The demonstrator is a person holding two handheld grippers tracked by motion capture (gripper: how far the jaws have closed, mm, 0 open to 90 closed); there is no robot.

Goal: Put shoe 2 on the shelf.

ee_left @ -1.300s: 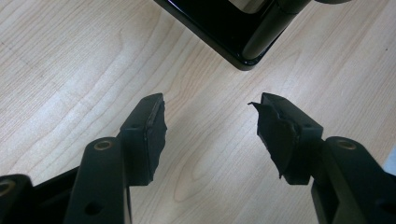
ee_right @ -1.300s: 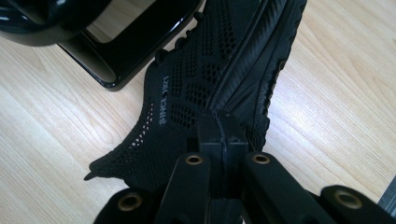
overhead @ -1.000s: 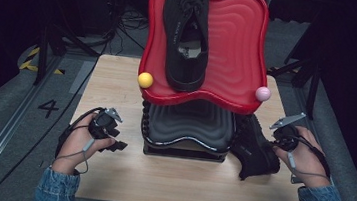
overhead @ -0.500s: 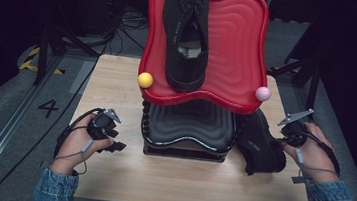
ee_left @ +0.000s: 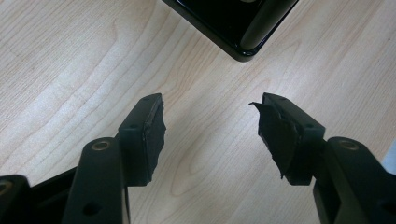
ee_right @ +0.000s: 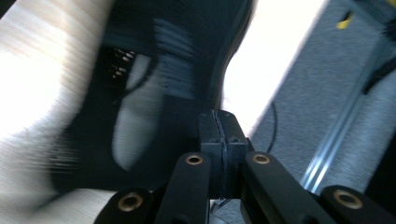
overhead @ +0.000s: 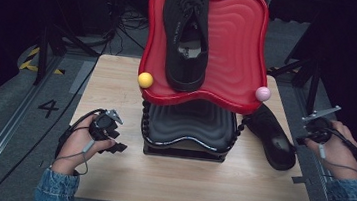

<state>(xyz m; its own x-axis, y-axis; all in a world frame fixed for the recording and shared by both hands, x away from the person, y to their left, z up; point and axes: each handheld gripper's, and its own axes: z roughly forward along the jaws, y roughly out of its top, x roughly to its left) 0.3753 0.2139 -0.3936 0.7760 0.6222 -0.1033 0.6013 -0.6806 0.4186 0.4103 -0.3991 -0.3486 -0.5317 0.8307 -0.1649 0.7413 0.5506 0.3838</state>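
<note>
Resting on the wooden counter (overhead: 116, 99) left of the black ribbed rack (overhead: 187, 126), left tongs (ee_left: 210, 126) spread; right tongs (ee_right: 223, 135), pressed together, hang right of the knit shoe (overhead: 272, 136).

We are seeing: red tray (overhead: 232, 46) sitting atop black rack (overhead: 189, 126) | yellow ball (overhead: 145, 80), pink ball (overhead: 262, 94) flanking tray front | wooden table (overhead: 108, 173) bearing rack.

Left gripper (overhead: 120, 148) low, fingers (ee_left: 147, 133) spread wide, right gripper (ee_right: 223, 140) fingers pressed together
</note>
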